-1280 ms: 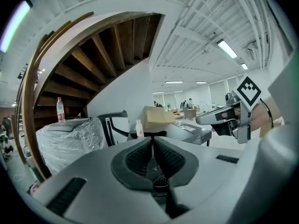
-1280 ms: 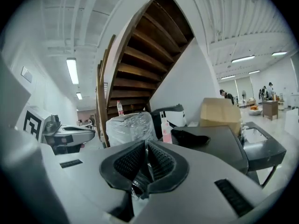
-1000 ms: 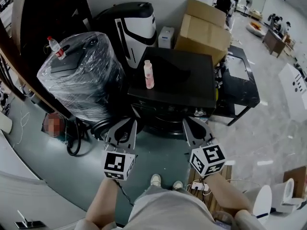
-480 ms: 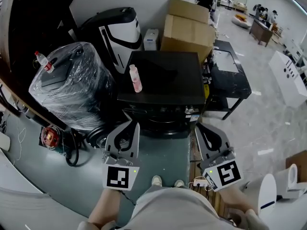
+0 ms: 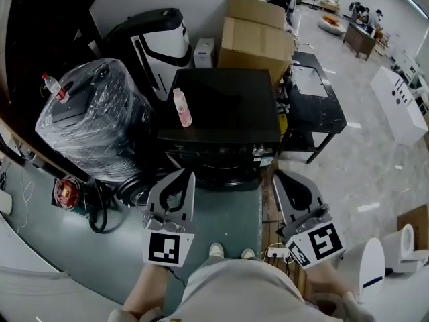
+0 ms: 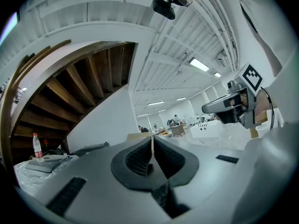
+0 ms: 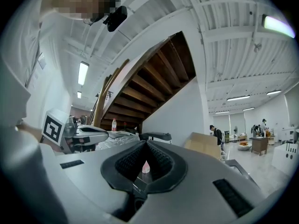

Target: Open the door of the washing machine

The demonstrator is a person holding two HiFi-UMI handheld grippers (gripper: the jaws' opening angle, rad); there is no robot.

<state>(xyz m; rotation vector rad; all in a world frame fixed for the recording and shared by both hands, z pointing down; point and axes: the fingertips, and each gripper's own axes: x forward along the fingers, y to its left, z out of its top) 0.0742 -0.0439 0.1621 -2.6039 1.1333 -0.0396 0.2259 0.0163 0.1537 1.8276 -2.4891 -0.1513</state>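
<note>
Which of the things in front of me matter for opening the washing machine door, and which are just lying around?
For the job: washing machine, left gripper, right gripper, both shut, empty.
Just lying about: pink bottle on the machine, plastic-wrapped appliance, water bottle, cardboard boxes.

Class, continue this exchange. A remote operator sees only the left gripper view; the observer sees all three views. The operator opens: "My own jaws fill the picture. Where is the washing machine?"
Observer: In the head view the black washing machine stands straight ahead of the left gripper.
Operator: Is anything on top of it?
Observer: Yes, a pink bottle stands upright near the left edge of its top.
Operator: And the jaws of the right gripper?
Observer: The right gripper view shows them together, with nothing between them.
</note>
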